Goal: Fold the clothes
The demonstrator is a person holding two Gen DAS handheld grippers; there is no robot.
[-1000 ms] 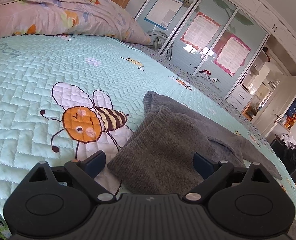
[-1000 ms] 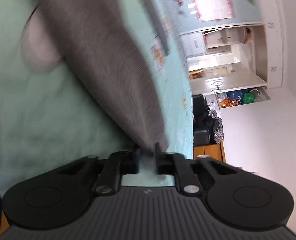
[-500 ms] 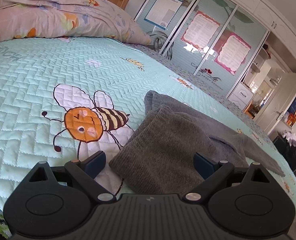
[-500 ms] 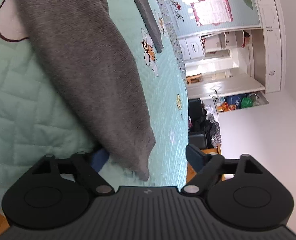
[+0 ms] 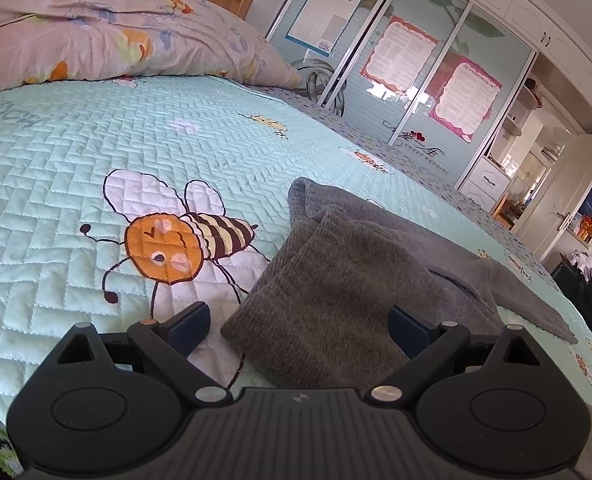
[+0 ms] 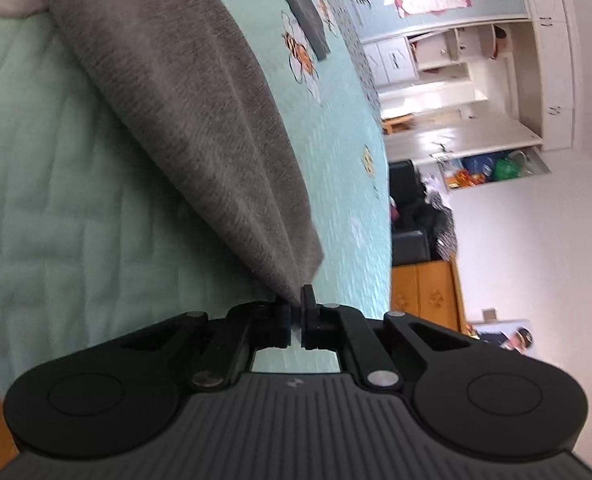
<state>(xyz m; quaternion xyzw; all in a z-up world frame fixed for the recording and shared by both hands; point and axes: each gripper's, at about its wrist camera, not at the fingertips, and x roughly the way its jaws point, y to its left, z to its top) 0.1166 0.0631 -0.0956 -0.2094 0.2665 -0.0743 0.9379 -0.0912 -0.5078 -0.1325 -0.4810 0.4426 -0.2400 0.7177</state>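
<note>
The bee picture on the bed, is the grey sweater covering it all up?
No, the bee picture is almost all showing on the quilt, with the grey sweater lying beside it over just its legs.

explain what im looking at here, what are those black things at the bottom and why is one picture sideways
Those black shapes are two hand-held claws, one in each of a person's hands, each with a camera looking out along its two fingers. The upright picture comes from the left claw, which is open, over a bed with a mint quilt printed with a cartoon bee. A grey knitted garment lies partly folded on it. The sideways picture comes from the right claw, which is turned on its side. Its jaws have just closed, pinching the tip of the same grey garment.
</note>
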